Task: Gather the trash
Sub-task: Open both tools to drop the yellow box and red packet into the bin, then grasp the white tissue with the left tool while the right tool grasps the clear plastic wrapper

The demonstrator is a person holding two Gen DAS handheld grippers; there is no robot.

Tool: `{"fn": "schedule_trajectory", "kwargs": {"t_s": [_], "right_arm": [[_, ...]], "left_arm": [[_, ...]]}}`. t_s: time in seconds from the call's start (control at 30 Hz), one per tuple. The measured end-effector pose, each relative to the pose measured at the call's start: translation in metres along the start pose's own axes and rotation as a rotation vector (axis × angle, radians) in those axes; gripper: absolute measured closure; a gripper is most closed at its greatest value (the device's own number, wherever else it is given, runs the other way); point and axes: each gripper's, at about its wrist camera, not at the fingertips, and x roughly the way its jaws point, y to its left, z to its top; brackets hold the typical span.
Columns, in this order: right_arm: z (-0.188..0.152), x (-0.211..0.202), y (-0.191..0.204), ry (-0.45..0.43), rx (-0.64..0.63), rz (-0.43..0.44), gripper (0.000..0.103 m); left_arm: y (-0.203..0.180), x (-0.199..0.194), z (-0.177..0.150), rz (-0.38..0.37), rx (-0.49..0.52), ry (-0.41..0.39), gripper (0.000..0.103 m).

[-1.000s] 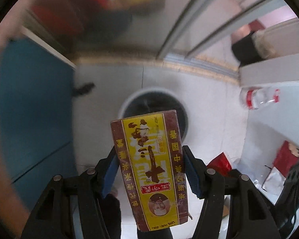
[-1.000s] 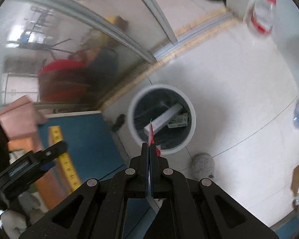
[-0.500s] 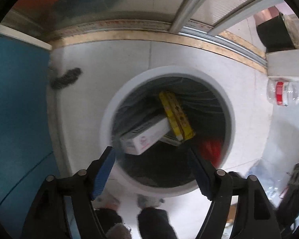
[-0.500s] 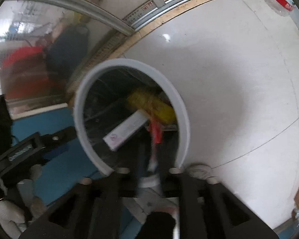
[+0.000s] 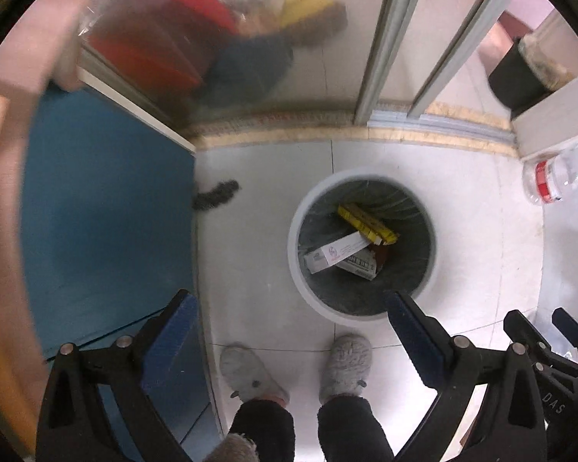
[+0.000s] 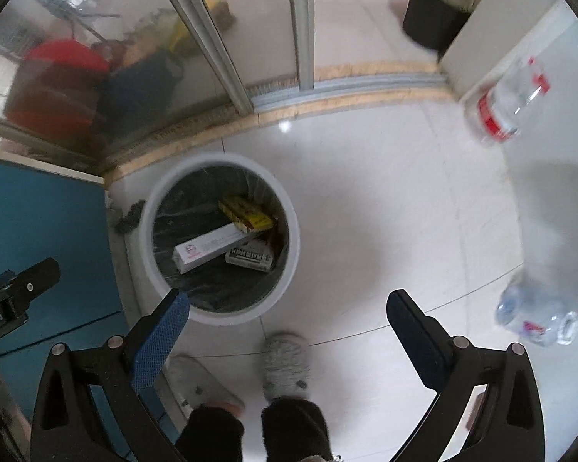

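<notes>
Both my grippers, left gripper [image 5: 289,319] and right gripper [image 6: 287,315], gape wide with nothing between their ribbed blue pads [image 6: 162,340]. Ahead of my left fingertips stands the round white bin [image 5: 294,269], lined with crinkled dark plastic. Inside lie a flat yellow carton [image 5: 366,223], a long white box [image 5: 337,252] and a grey printed box [image 6: 250,256]. Fuzzy grey slippers [image 5: 346,362] sit below.

Bin [image 5: 360,181] mouth unobstructed from above; blue table [image 5: 108,211] flanks left, glass door [image 6: 142,77] behind.
</notes>
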Motion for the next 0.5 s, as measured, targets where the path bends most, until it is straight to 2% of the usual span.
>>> {"fn": "schedule_trajectory", "kwargs": {"t_s": [0.33,0.5], "right_arm": [[-0.024,-0.18,0.011,-0.105,-0.052,-0.008,0.0],[-0.038,-0.261,0.012,-0.128,-0.061,0.012,0.0]], "left_arm": [[0.02,-0.162,-0.027,-0.036,-0.014,-0.101,0.002],[0.029,-0.232,-0.043,-0.043,-0.008,-0.117,0.002]]}}
